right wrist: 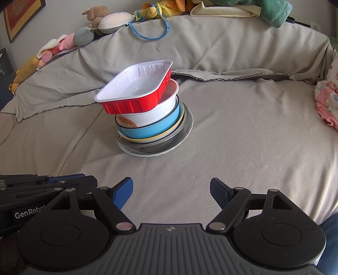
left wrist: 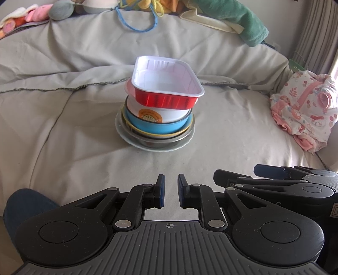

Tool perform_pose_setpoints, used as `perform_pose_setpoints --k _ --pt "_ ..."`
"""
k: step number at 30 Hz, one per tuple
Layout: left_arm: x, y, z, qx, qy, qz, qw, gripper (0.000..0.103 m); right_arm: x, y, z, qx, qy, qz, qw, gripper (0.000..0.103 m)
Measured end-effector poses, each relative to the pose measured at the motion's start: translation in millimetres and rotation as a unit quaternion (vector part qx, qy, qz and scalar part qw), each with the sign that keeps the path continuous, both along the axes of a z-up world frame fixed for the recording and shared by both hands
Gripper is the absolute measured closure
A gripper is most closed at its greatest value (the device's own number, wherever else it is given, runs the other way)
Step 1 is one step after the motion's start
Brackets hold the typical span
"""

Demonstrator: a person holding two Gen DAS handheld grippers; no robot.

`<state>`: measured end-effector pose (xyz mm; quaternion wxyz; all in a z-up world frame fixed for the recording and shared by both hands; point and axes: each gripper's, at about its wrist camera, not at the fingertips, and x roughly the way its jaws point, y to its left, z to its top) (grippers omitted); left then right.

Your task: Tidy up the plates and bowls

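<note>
Stack point(left wrist: 156, 114): one pile of nested dishes, set on the bed point(left wrist: 63, 137) near its middle, well apart from every edge. From the top down: red tray point(left wrist: 166, 99) with white inside, seated crooked and overhanging; white bowl point(left wrist: 152, 113) with orange label; blue bowl point(left wrist: 152, 127); yellow-rimmed dish point(left wrist: 152, 135); metal bowl point(left wrist: 156, 142); white plate point(left wrist: 147, 147) at the base.

Progress: all visible plates and bowls are gathered into this single pile; no loose dish is seen on the bed. The task is judged nearly or wholly done; only squaring the tilted tray appears left.

Left hand-held gripper point(left wrist: 170, 191): clenched to a narrow gap, nothing between the pads, held over the bed's near side, apart from the stack.

Right hand-held gripper point(right wrist: 171, 194): released, jaws spread wide, empty, likewise clear of the stack, just beside the left one.

Surroundings: soft toys point(right wrist: 84, 36) and a green towel point(left wrist: 238, 19) along the far edge; pink cloth point(left wrist: 304, 118) at the right edge.
</note>
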<state>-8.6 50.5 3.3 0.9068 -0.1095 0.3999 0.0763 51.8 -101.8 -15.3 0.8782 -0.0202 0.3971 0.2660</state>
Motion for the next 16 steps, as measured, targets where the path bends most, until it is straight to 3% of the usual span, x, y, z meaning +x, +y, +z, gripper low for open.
perform_pose_setpoints --k 8,12,16 --pt "4.4 2.1 -2.3 0.004 0.008 0.009 0.9999 0.086 0.6 -1.7 0.7 0.003 -0.001 0.002 1.0 0.022" --pt "11.4 8.1 -7.5 -0.014 0.013 0.013 0.9997 0.086 4.2 -2.2 -0.5 0.008 0.004 0.005 1.0 0.022" --pt "25.0 16.0 -12.6 -0.002 0.016 0.03 0.9994 0.086 19.1 -3.7 -5.8 0.018 0.011 0.012 1.0 0.022"
